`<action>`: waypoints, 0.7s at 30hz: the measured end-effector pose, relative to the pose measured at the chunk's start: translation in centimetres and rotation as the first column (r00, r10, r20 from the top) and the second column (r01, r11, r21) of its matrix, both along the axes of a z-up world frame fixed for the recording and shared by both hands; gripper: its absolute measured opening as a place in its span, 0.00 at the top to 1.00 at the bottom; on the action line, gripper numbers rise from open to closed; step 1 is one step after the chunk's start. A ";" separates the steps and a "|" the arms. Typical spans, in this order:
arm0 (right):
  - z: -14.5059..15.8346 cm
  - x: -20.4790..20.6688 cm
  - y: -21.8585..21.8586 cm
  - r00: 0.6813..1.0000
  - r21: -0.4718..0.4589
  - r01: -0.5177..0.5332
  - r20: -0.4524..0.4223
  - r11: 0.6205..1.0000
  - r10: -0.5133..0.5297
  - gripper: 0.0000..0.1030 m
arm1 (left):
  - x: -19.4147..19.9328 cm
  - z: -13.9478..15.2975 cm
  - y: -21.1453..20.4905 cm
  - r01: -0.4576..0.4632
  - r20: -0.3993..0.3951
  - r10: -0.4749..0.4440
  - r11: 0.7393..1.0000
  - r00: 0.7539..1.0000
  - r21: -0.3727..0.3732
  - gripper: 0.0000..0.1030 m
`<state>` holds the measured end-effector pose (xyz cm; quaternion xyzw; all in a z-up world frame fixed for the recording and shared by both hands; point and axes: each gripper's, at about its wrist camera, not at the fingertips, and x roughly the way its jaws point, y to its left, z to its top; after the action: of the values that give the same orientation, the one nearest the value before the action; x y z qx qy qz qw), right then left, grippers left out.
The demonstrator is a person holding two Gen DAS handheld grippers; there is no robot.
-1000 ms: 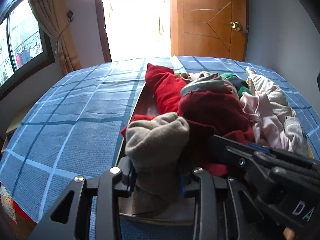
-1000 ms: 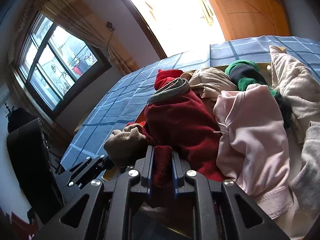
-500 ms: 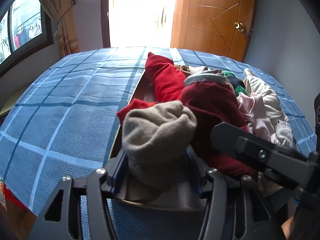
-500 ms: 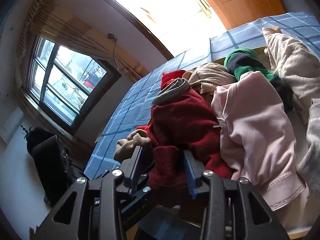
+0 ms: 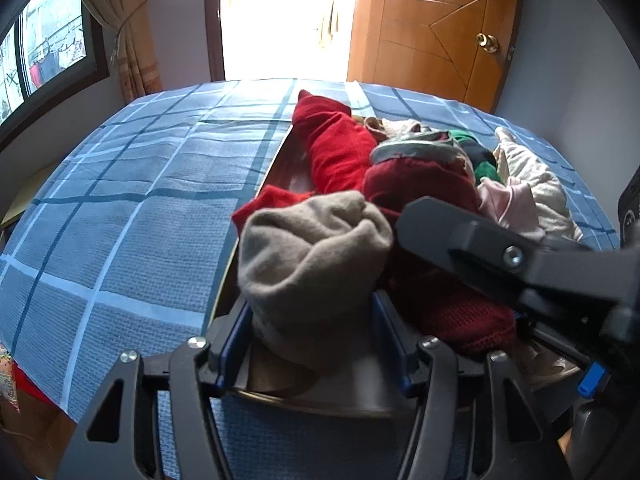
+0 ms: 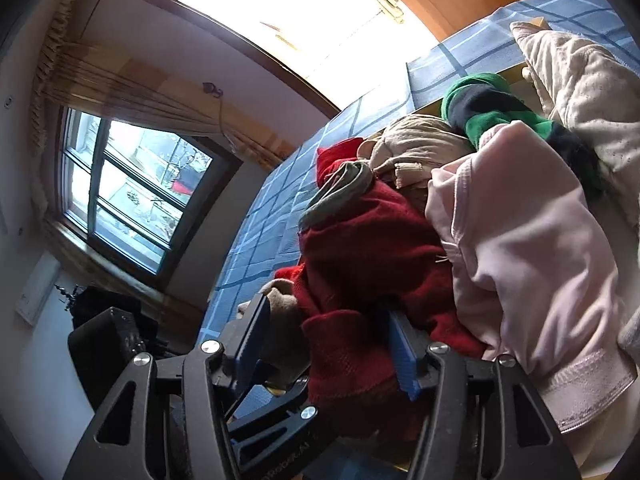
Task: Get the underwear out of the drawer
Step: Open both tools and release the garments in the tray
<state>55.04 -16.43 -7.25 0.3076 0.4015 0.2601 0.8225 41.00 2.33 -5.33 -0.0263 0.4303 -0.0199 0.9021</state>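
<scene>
A wooden drawer (image 5: 280, 160) full of clothes lies on a blue checked bed. My left gripper (image 5: 312, 320) is open with its fingers wide on either side of a grey-brown underwear bundle (image 5: 312, 256) at the drawer's near left end. My right gripper (image 6: 324, 340) is open around a dark red garment (image 6: 360, 264); its arm crosses the left wrist view (image 5: 500, 256). The grey-brown bundle also shows in the right wrist view (image 6: 280, 300) beside the left finger. Pink (image 6: 520, 240), green (image 6: 480, 104) and cream (image 6: 580, 80) garments fill the rest of the drawer.
The blue checked bedspread (image 5: 140, 200) stretches left of the drawer. A wooden door (image 5: 432, 32) and a bright doorway stand beyond the bed. A curtained window (image 6: 128, 192) is at the left. A black bag (image 6: 108, 340) sits by the bed.
Both grippers have opened: the left let go of the grey-brown bundle, the right let go of the dark red garment. Both garments now rest loose between the wide fingers.
</scene>
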 end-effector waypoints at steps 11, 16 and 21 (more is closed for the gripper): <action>0.8 -1.7 -1.7 0.999 0.028 0.049 0.000 0.998 -0.049 0.42 | -0.7 0.3 -0.2 -0.005 0.021 0.004 1.000 1.000 0.031 0.42; 2.3 -4.6 -3.4 0.989 -0.106 0.115 0.109 0.988 -0.104 0.42 | -3.1 2.0 -1.4 -0.052 0.171 0.021 0.983 0.985 0.176 0.23; 3.6 -7.2 -4.8 0.960 -0.285 0.206 0.246 0.936 -0.137 0.42 | -5.3 3.3 -1.8 -0.062 0.272 0.001 0.975 0.962 0.215 0.10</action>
<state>47.85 -21.20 -3.67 0.1786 0.3142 0.1539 0.9196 35.73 0.49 -2.08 0.0707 0.3023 0.0394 0.9498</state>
